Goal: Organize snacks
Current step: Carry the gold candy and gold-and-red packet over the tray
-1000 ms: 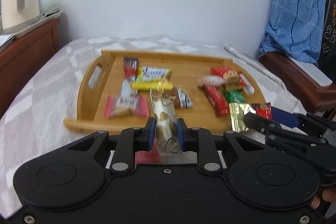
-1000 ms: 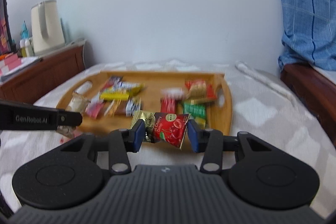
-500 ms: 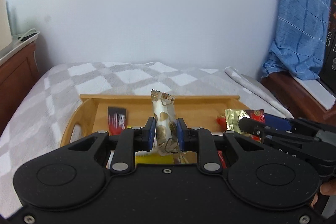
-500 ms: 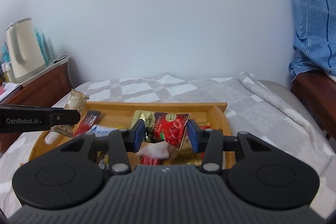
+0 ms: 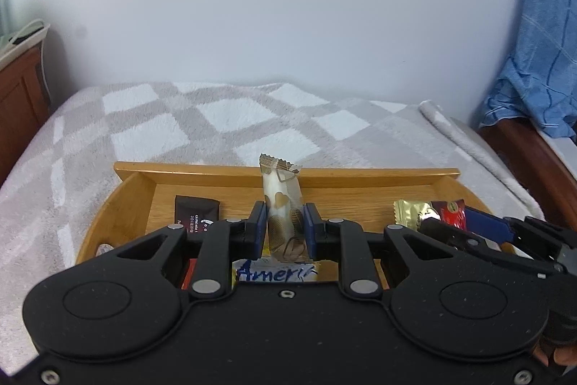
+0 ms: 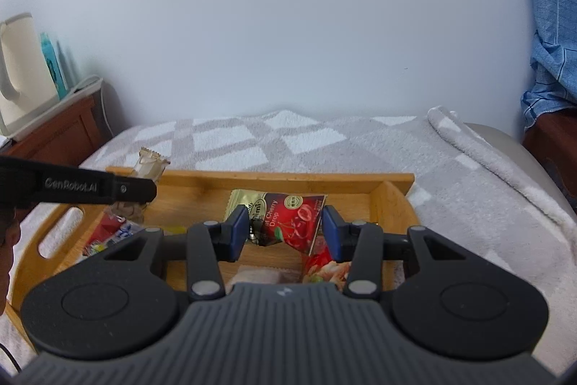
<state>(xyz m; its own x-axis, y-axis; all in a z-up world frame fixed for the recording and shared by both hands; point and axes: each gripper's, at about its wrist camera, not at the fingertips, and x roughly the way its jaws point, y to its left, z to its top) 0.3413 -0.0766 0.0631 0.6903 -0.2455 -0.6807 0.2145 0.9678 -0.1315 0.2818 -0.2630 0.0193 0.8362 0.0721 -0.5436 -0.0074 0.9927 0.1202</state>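
Note:
My left gripper (image 5: 281, 228) is shut on a white snack packet with gold hearts (image 5: 280, 204), held upright over the wooden tray (image 5: 324, 176). My right gripper (image 6: 285, 230) is shut on a red and gold cherry drop packet (image 6: 288, 217), held over the tray's (image 6: 288, 176) right half. The left gripper (image 6: 144, 193) and its white packet (image 6: 149, 165) show at the left of the right wrist view. The right gripper (image 5: 447, 222) and its cherry packet (image 5: 422, 210) show at the right of the left wrist view. Several snacks lie in the tray below, including a black packet (image 5: 196, 210).
The tray sits on a grey and white checked blanket (image 5: 223, 121). A wooden nightstand (image 6: 54, 132) with a cream kettle (image 6: 21, 71) stands at the left. A blue cloth (image 5: 541, 60) hangs over wooden furniture at the right. A white wall is behind.
Both grippers moved forward over the tray with their packets still held. The tray's front edge and most of the snacks have passed out of sight beneath the grippers.

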